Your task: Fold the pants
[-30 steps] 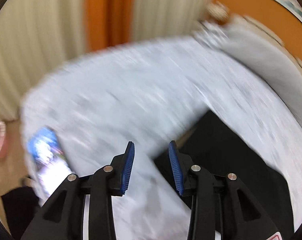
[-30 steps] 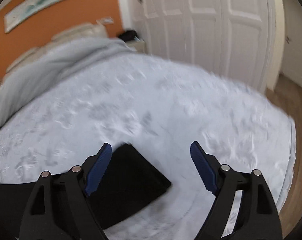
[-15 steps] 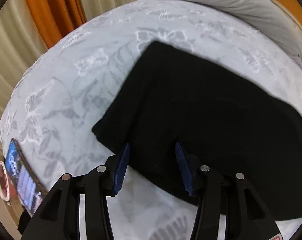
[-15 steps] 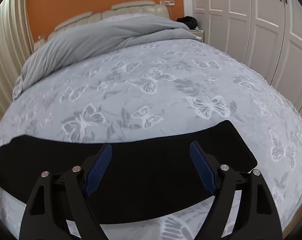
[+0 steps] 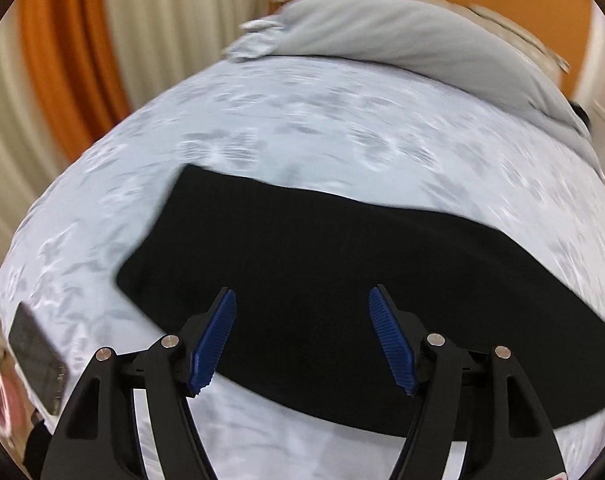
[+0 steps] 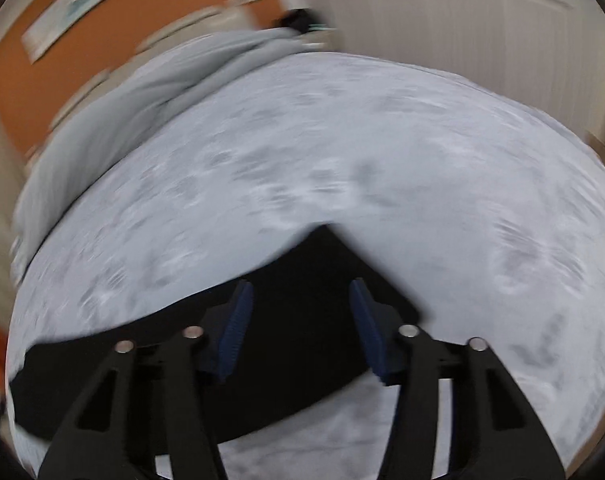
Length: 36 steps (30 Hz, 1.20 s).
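The black pants (image 5: 342, 264) lie flat as a long folded band across the pale butterfly-print bedspread (image 5: 302, 120). My left gripper (image 5: 302, 340) is open and empty, above the near edge of the band toward its left end. The pants also show in the right wrist view (image 6: 302, 280), where the right end forms a corner. My right gripper (image 6: 300, 328) is open and empty, hovering over that right end. Both views are motion-blurred.
A grey duvet (image 5: 402, 28) is bunched at the head of the bed. A phone (image 5: 36, 356) lies at the bed's left edge. Orange and cream curtains (image 5: 70, 48) stand left. White wardrobe doors (image 6: 462, 20) stand right.
The left gripper has opened wider and swung right along the pants. The right gripper's gap has narrowed and it has swung toward the pants' right end.
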Motion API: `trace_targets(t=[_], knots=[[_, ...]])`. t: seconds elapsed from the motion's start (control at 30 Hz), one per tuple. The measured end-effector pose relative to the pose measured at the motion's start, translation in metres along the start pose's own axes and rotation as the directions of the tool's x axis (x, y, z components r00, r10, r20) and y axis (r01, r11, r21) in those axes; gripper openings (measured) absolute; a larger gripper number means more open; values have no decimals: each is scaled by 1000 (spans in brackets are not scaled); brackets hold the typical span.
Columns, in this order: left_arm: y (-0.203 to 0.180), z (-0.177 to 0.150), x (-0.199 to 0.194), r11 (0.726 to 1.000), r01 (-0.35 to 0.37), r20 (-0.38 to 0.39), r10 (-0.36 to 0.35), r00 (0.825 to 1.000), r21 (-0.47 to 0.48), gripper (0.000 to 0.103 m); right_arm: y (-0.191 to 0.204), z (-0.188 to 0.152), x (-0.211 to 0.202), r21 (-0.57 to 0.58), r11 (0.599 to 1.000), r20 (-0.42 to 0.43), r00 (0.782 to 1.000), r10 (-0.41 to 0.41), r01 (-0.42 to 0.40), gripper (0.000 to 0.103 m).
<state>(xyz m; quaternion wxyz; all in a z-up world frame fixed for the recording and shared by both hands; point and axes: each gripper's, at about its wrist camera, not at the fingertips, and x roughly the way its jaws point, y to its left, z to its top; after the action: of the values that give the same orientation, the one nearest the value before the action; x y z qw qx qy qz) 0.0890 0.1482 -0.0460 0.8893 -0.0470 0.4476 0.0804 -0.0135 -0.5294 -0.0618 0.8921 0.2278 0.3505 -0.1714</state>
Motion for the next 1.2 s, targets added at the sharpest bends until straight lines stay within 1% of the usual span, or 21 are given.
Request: trace_targets(t=[0.13,0.2,0.23,0.27,0.33,0.4,0.43,0.5,0.53,0.6,0.67,0.73,0.8,0.83,0.87,0.93,1.0,1.03,1.1,1.17,1.2], knots=[[-42,-13,21,998,18,-73,-13,997,62,76,80,-17,16,-221,965,-98,987,126,-145,46],[-47,-19,40,996,-14,-129,25,991,83,76,98,-32,41,-297,946,-166,983,80,-128,46],[-47,-21,46,996,-25,-152,38,988,86,76,95,-39,65,-321,946,-213,977,-26,-45,46],[-42,-23,51,997,-24,-172,38,984,79,76,92,-41,74,-317,948,-221,973,-69,-5,46],[-30,-25,53,999,2,-194,7,981,46,76,112,-34,61,-313,949,-187,982,-37,-24,48],[-20,-25,54,999,26,-209,-20,978,29,76,148,-31,40,-359,924,-153,985,84,-135,49],[-17,-27,53,999,19,-208,-11,978,33,76,179,-32,29,-380,898,-152,973,174,-220,55],[-16,-32,55,998,-1,-217,14,976,58,76,228,-39,28,-387,845,-227,926,301,-369,65],[-15,-35,57,998,2,-232,14,973,67,76,262,-46,37,-382,806,-299,886,356,-453,64],[-15,-39,55,997,13,-237,7,971,82,76,326,-61,58,-374,745,-408,819,404,-553,64],[-14,-44,52,993,28,-242,0,970,113,77,380,-76,77,-380,694,-471,774,424,-612,65],[-11,-50,52,991,50,-250,-17,968,126,78,423,-84,95,-417,672,-476,777,412,-612,74],[-8,-55,52,986,76,-246,-37,969,151,80,453,-89,119,-422,683,-490,784,381,-596,81],[-7,-57,50,982,91,-244,-48,968,167,80,459,-92,128,-415,688,-509,778,368,-596,81],[-5,-58,50,980,101,-244,-57,968,173,80,467,-98,137,-403,684,-547,760,352,-607,76],[-1,-61,48,976,125,-245,-79,966,179,81,474,-116,138,-423,629,-605,720,339,-652,28],[0,-63,46,974,131,-245,-84,966,184,81,471,-135,118,-522,560,-586,748,313,-643,21],[0,-64,46,974,130,-245,-82,966,187,81,467,-142,108,-544,526,-587,745,317,-653,20],[-1,-65,45,973,124,-245,-75,967,193,81,459,-147,98,-540,496,-603,723,337,-681,20],[-3,-65,45,977,114,-247,-67,967,183,81,458,-145,98,-534,488,-606,715,348,-690,21],[-4,-65,46,978,107,-248,-60,967,180,82,460,-143,104,-513,497,-620,702,350,-700,26]])
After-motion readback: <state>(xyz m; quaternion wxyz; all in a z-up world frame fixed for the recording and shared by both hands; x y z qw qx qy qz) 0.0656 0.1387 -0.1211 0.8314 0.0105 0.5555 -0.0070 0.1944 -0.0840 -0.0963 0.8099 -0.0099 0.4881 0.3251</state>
